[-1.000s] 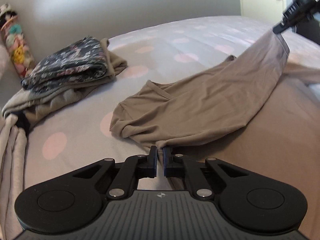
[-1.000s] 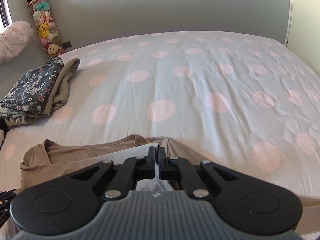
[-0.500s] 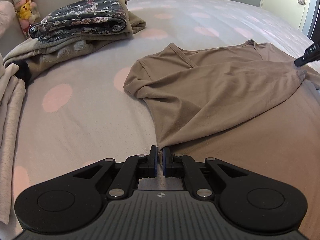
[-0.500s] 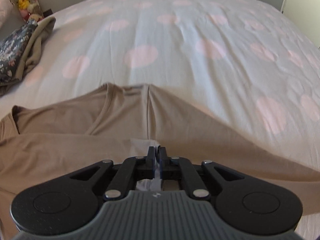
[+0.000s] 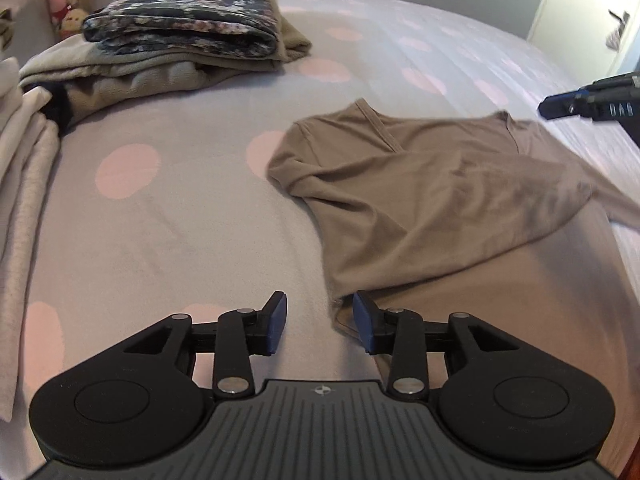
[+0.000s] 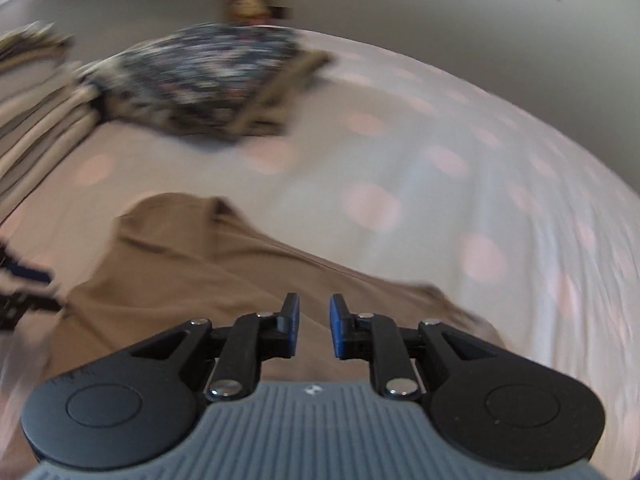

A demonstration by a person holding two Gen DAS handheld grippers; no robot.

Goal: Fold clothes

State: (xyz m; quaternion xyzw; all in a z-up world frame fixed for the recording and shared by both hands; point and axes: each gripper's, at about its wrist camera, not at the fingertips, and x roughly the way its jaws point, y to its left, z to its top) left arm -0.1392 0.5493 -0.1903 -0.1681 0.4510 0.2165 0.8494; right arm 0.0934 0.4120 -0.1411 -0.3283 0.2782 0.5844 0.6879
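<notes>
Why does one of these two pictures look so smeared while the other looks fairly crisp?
Right wrist view: motion blur streaks the floral folded garment and spotted bedspread; only the right gripper stays sharp. Left wrist view: mostly crisp, tan shirt slightly soft, edges bowed by fisheye.

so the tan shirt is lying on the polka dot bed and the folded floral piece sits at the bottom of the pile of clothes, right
Not quite. The tan shirt does lie on the polka dot bed, but the left wrist view shows the folded floral piece on top of the pile of clothes.
</notes>
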